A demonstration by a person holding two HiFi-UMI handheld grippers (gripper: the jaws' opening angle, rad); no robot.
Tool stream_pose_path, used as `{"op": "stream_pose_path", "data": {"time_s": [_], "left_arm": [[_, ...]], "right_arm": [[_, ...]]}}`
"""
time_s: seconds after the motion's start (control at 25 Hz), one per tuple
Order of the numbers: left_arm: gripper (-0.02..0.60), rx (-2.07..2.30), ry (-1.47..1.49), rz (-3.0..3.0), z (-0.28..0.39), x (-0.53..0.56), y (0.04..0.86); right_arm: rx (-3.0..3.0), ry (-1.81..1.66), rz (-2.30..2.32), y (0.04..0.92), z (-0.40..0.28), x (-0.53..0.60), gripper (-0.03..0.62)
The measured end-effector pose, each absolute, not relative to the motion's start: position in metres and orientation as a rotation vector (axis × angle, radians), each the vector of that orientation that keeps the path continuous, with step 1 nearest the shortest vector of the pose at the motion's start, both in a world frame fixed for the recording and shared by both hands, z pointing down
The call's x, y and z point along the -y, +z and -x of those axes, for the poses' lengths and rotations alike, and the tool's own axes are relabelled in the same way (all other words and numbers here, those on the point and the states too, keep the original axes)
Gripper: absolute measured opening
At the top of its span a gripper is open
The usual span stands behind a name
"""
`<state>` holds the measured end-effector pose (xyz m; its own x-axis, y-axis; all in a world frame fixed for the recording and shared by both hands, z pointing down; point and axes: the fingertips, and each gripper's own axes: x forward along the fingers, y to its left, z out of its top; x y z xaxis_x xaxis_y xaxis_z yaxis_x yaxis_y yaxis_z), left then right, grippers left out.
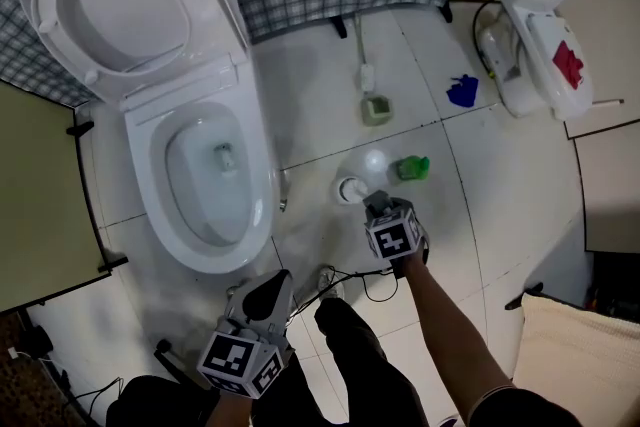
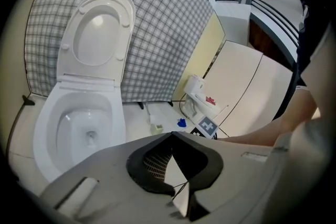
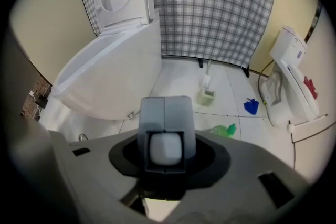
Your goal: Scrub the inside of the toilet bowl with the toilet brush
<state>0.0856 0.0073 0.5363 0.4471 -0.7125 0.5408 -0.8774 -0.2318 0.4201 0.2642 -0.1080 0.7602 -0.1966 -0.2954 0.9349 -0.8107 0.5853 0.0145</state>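
R gripper (image 3: 167,145) is clamped on the toilet brush (image 3: 166,113), off to the right of the toilet bowl (image 1: 260,205), L gripper (image 2: 171,155) shut & empty; scrub's not under way imo, next it needs lifting over the rim w/ head tipped down inside.

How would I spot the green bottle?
Start at the white toilet with its lid up and look right across the tiled floor in the head view. The green bottle lies beside a white round object; nothing else nearby is bright green.
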Motion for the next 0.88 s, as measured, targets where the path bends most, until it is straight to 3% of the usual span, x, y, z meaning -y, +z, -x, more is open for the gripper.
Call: {"op": "stream_pose_path", "data": {"time_s": [0.76, 0.88], "left_arm": [[-0.011, 1.36, 0.242, -1.972, -0.064, -0.014, 0.557], [-0.011, 1.367, 0.233, -1.974, -0.061, -0.014, 0.549]], "right_arm": [[1.649, 0.622, -1.011, 0.831, -0.256, 0.136, 0.192], [1.67, 0.629, -1.054, 0.816, -0.258, 0.138, 0.26]]}}
